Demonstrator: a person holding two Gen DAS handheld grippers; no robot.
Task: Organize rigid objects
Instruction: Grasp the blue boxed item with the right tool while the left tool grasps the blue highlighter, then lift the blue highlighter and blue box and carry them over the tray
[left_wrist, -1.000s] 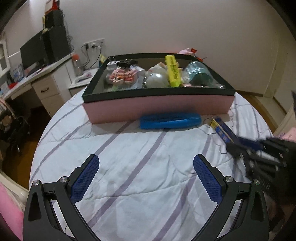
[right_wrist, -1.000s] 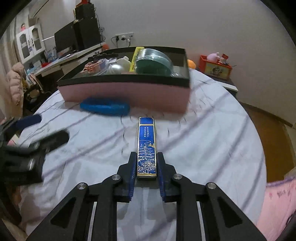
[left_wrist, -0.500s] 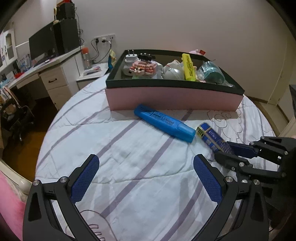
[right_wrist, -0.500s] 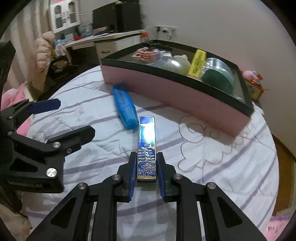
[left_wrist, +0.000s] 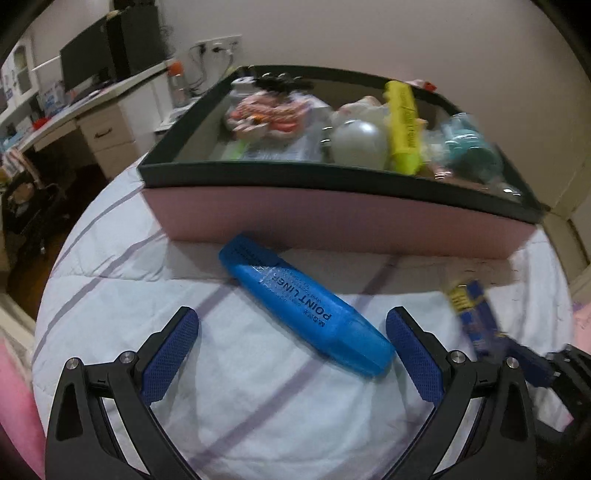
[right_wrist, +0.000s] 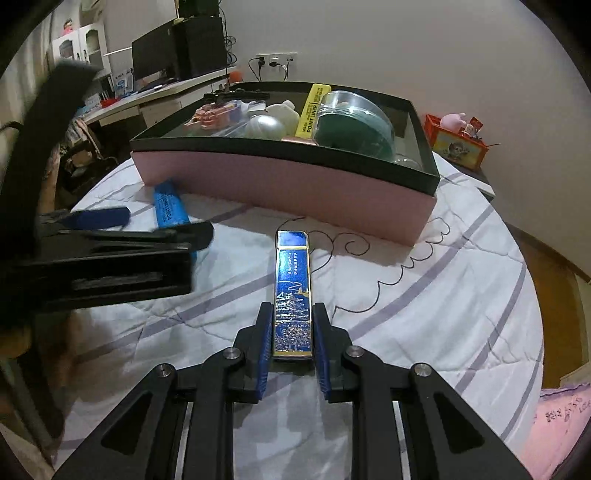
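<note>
Blue plastic highlighter (left_wrist: 306, 306), flat-bodied and printed POINT LINER, lying slantwise on white quilted bedding with lilac stripes (left_wrist: 258, 406), one end close under the pink wall of the box, the other end just beside the inner face of the left gripper's right-hand pad. Left gripper (left_wrist: 291, 358) spread wide over the bedding, blue textured fingertips (left_wrist: 173, 350) well apart, gripping nothing; highlighter partly between them but not pinched.

Right gripper (right_wrist: 291, 343) clamped tight on a slim dark-blue tin case with gold edging and a pagoda picture (right_wrist: 292, 291), pads pressed flat against both long sides near its rear end, case pointing forward toward the box and held over the bedding. Seen from the left wrist as a blurred blue-and-yellow bar at the right edge, so detail there hard to make out.

Shallow rectangular box, pink outside with a dark green-black rim (left_wrist: 332, 218), set on the bedding just beyond both grippers. Inside: yellow highlighter (left_wrist: 402, 129) leaning on the heap, silvery rounded object (left_wrist: 356, 142), teal roll in clear wrap (left_wrist: 469, 147), orange-and-white toy piece (left_wrist: 266, 114), black clips at the far wall (left_wrist: 279, 81).

Beyond the bed, white desk with drawers (left_wrist: 103, 129) carrying a dark monitor (left_wrist: 86, 68), wall socket with plugged cables (right_wrist: 275, 61), and a small red box of toys (right_wrist: 456, 142) at the right.
</note>
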